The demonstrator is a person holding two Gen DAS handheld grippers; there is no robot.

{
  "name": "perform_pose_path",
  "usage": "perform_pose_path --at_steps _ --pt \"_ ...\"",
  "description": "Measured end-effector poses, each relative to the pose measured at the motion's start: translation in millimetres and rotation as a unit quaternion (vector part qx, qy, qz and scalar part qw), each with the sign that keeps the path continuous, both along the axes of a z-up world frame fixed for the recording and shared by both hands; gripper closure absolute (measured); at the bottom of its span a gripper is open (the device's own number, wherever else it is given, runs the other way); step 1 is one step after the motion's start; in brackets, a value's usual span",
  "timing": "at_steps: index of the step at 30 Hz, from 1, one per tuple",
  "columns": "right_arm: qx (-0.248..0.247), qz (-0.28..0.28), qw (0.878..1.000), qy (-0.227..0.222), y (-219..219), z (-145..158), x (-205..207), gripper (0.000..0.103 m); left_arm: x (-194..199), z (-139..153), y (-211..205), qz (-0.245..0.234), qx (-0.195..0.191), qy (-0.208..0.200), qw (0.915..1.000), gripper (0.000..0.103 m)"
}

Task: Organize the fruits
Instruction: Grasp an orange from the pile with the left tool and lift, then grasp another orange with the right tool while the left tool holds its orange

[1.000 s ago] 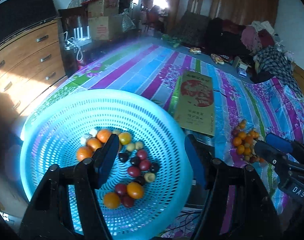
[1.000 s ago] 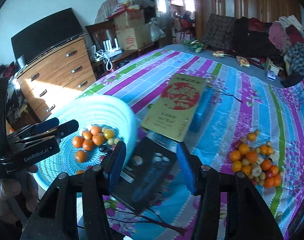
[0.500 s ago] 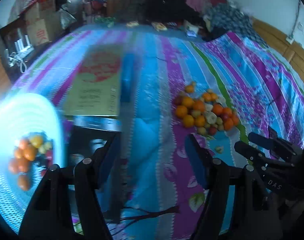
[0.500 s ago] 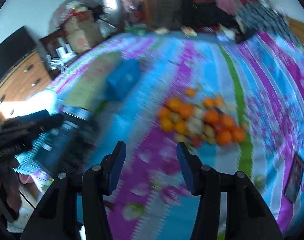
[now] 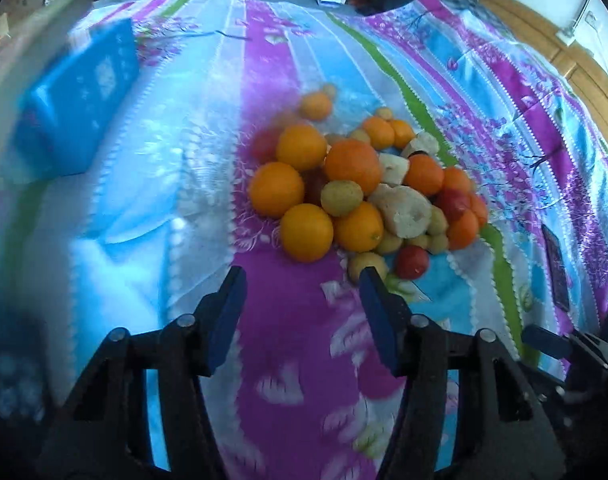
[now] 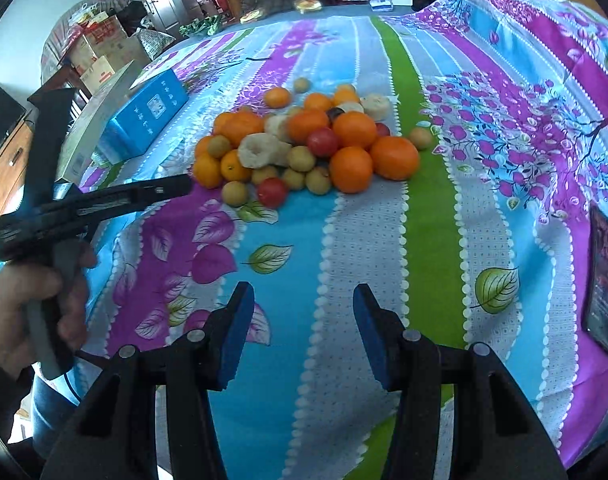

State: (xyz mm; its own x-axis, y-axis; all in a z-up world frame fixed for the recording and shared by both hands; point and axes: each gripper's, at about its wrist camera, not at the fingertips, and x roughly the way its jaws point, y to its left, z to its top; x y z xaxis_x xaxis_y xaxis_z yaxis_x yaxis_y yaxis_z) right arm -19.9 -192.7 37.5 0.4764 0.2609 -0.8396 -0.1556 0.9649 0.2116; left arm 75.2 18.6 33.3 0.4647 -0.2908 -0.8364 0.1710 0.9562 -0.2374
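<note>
Two hand-held grippers, left hand-held gripper [image 5: 302,286] closing on nothing, right hand-held gripper [image 6: 302,304] apart, one fruit pile [image 6: 304,140], one blue box [image 6: 146,116]

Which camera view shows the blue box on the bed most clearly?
The right wrist view shows the blue box best: it is sharp, its printed top and one side visible. In the left wrist view the same box is nearer the left edge and blurred, so its print cannot be read.
</note>
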Motion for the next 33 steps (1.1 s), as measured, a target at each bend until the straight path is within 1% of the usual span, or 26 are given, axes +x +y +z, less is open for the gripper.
perform_pose_path --at_steps 1,2,5,7,9,11,12,14,16,19,23,30,31,33 --pt "0.002 -0.001 1.0 0.0 -0.9 -2.0 3.6 0.047 4.0 -4.4 -1.0 0.0 -0.002 0.003 1.0 0.053" --pt "0.004 0.0 1.0 -0.001 -2.1 -3.8 4.8 0.047 6.6 -7.1 -1.2 0.003 -0.005 0.002 1.0 0.054" --pt "0.009 0.001 1.0 -0.005 -5.2 -7.4 10.3 0.047 11.7 -11.4 -2.9 0.001 -0.013 -0.007 0.9999 0.054" --pt "0.011 0.0 1.0 -0.008 -7.2 -8.9 13.7 0.047 15.2 -13.9 -4.7 0.0 -0.009 -0.021 0.9997 0.053" --pt "0.013 -0.002 1.0 -0.012 -10.6 -10.4 18.5 0.047 17.4 -17.5 -3.2 0.0 -0.01 -0.023 0.9997 0.054" --pt "0.012 -0.005 1.0 -0.015 -14.8 -12.2 25.3 0.047 17.4 -18.7 -2.2 -0.001 -0.009 -0.027 0.9996 0.062" --pt "0.012 -0.007 1.0 -0.018 -17.1 -12.6 29.5 0.047 17.0 -17.7 -1.5 -0.004 -0.015 -0.027 0.9995 0.069" --pt "0.01 -0.011 1.0 -0.025 -21.7 -13.7 40.1 0.048 12.9 -12.9 -1.1 -0.001 -0.014 -0.027 0.9995 0.069" --pt "0.012 -0.013 0.999 -0.028 -26.3 -16.1 55.0 0.052 4.6 -6.5 0.3 -0.001 -0.025 -0.032 0.9992 0.069" --pt "0.028 -0.012 0.999 -0.022 -30.3 -22.1 75.3 0.054 -4.3 -1.8 0.9 -0.002 -0.032 -0.032 0.999 0.069" --pt "0.057 -0.006 0.998 -0.019 -30.9 -30.9 99.4 0.054 -9.6 0.0 2.4 -0.002 -0.047 -0.028 0.9985 0.069" --pt "0.059 0.011 0.998 -0.032 -24.1 -38.5 120.0 0.054 -6.9 -2.4 -0.5 -0.002 -0.061 -0.02 0.998 0.069" --pt "0.06 0.014 0.998 -0.027 -23.1 -42.3 121.2 0.055 -7.4 -2.5 -0.2 -0.003 -0.06 -0.019 0.998 0.069" --pt "0.062 0.014 0.998 -0.022 -22.2 -47.3 122.8 0.062 -7.9 -4.1 -1.8 -0.003 -0.06 -0.016 0.998 0.069"
